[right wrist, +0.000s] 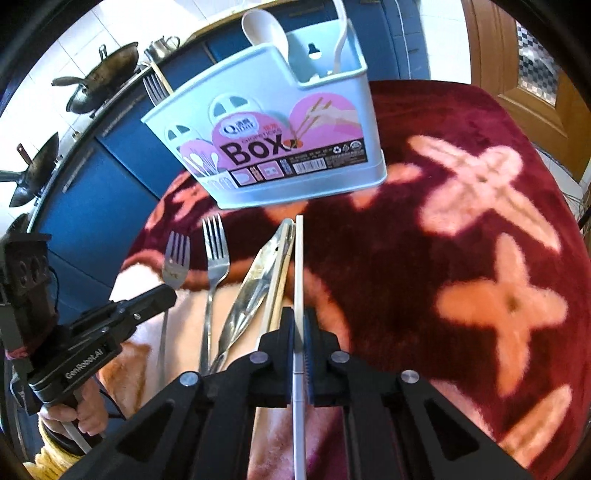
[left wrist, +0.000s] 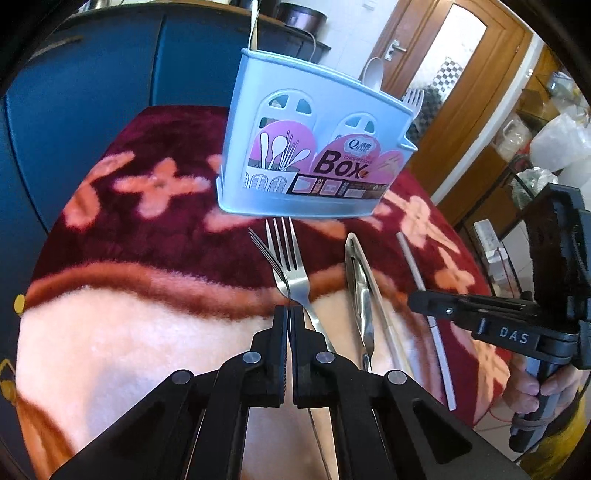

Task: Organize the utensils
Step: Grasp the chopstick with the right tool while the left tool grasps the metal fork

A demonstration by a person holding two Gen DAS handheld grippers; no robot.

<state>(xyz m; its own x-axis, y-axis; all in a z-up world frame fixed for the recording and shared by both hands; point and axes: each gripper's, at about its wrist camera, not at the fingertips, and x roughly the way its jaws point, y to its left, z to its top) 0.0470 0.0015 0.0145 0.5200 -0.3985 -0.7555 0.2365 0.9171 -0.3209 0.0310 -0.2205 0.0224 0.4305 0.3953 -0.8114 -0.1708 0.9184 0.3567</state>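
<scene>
A light blue utensil box [left wrist: 314, 147] [right wrist: 277, 147] stands on the red flowered blanket [left wrist: 147, 332] [right wrist: 480, 221]. It holds a white spoon [left wrist: 373, 72] [right wrist: 266, 29] and a white fork [left wrist: 413, 99]. My left gripper [left wrist: 289, 314] [right wrist: 168, 291] is shut on the neck of a steel fork [left wrist: 260, 245] [right wrist: 176, 254]. A second steel fork [left wrist: 291, 258] [right wrist: 216, 254] lies beside it. My right gripper [right wrist: 300, 317] [left wrist: 415, 301] is shut on a white chopstick [right wrist: 299, 258] [left wrist: 410, 258]. Between them lie a shiny steel utensil [left wrist: 360, 288] [right wrist: 255, 280] and a beige chopstick [right wrist: 282, 284].
Blue cabinets [left wrist: 92, 92] [right wrist: 92, 206] stand behind the table, with woks [right wrist: 99, 74] on the counter. A wooden door [left wrist: 461, 81] is at the right. A person's hands [left wrist: 532, 387] [right wrist: 85, 417] hold the gripper handles. The blanket drops off at the table's right edge [left wrist: 476, 273].
</scene>
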